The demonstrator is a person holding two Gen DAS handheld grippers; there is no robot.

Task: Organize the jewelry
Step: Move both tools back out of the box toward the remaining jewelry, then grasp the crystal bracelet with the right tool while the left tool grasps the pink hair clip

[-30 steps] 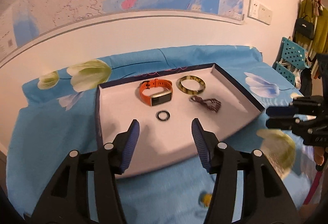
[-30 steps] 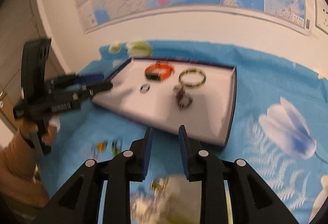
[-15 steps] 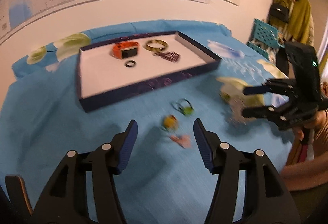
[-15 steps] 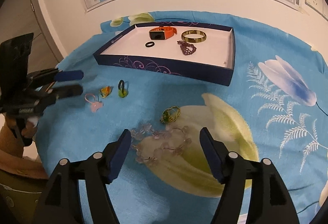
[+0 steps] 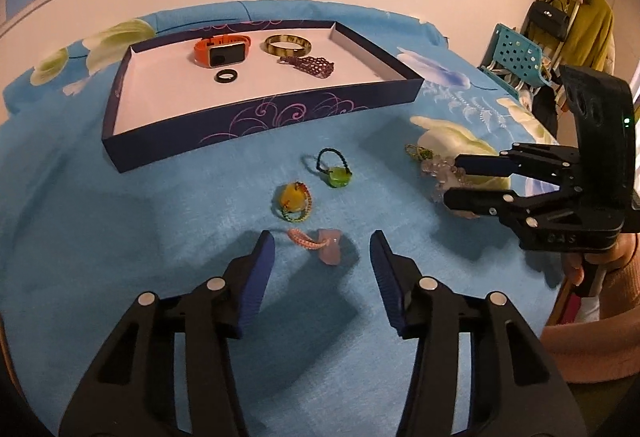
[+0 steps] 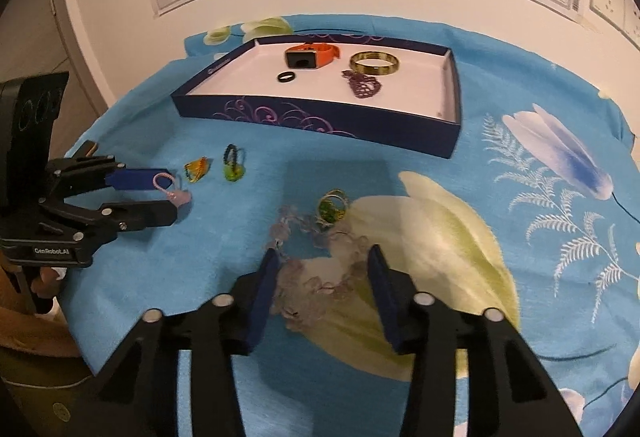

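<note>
The pink charm loop [image 5: 318, 243] lies on the blue cloth [image 5: 120, 237], between the fingers of the left tool [image 5: 322, 257], whose jaws are closing but not yet touching it. It looks light, limp and small; take it at the stiffer pendant. The clear bead bracelet [image 6: 320, 277] sits between the closing, non-contacting jaws of the right tool [image 6: 322, 277]; likely slippery, so pinch across the strand. The tray [image 5: 256, 117] lies beyond.

watch [image 5: 221, 51], bangle [image 5: 287, 45] inside tray [image 5: 256, 117]
</note>
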